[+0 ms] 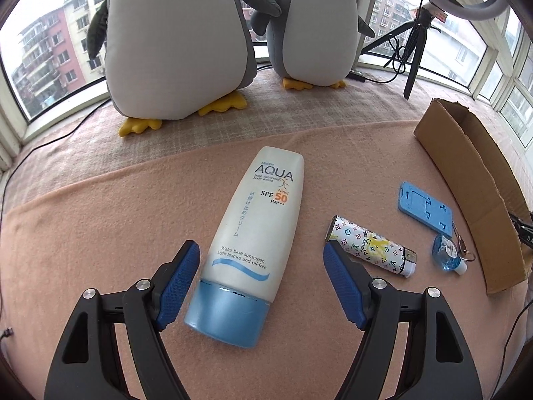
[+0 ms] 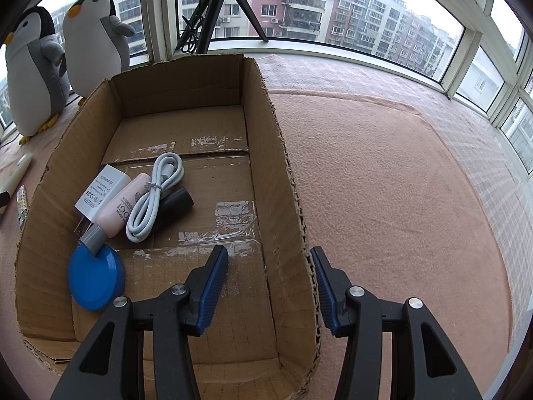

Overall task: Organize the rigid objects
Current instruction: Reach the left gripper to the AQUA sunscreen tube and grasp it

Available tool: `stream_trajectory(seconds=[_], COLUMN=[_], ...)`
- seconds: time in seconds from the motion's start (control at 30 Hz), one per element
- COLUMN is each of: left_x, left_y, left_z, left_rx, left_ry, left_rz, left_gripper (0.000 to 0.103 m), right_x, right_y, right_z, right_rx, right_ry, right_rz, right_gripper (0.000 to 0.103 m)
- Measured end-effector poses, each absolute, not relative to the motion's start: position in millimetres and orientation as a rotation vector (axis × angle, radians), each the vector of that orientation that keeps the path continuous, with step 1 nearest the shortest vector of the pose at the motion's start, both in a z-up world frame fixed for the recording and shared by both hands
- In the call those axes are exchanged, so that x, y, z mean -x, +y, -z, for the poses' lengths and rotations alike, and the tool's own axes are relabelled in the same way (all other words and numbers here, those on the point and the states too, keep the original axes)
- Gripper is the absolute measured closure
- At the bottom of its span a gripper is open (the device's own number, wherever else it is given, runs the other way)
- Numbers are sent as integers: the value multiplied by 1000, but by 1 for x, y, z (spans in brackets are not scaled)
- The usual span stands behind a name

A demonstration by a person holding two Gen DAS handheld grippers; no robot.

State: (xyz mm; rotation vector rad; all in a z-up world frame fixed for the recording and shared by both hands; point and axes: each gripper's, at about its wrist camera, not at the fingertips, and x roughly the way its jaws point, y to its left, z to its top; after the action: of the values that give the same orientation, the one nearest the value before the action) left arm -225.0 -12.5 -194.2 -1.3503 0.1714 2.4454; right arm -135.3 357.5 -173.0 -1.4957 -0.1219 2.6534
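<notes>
A white sunscreen tube with a blue cap lies on the pink blanket, cap end toward me. My left gripper is open, its blue pads either side of the tube's lower half without touching it. To the right lie a patterned cylinder, a blue card-shaped holder and a small blue sanitizer bottle. My right gripper is open and straddles the right wall of the cardboard box. Inside the box lie a white charger, a pink tube, a coiled white cable, a black piece and a blue round lid.
Two plush penguins stand at the back by the window. A tripod with a ring light and trailing cables stands at the back right. Pink blanket stretches right of the box. Window frames curve around the platform.
</notes>
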Motion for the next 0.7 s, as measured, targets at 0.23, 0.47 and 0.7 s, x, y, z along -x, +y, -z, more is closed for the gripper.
stream_trajectory(seconds=[0.23, 0.47, 0.7], left_x=[227, 227, 224], left_y=[-19, -15, -14], left_z=[201, 204, 203], left_rx=[1337, 1334, 1323], left_ry=[171, 166, 174], left_rz=[-2451, -2470, -2490], left_gripper=[29, 49, 56], right_x=[136, 135, 135], right_y=[358, 358, 358], right_z=[173, 173, 173], right_rx=[1492, 1492, 1491], right_ry=[-123, -124, -124], right_rz=[-2652, -2652, -2652], right_gripper=[55, 55, 55])
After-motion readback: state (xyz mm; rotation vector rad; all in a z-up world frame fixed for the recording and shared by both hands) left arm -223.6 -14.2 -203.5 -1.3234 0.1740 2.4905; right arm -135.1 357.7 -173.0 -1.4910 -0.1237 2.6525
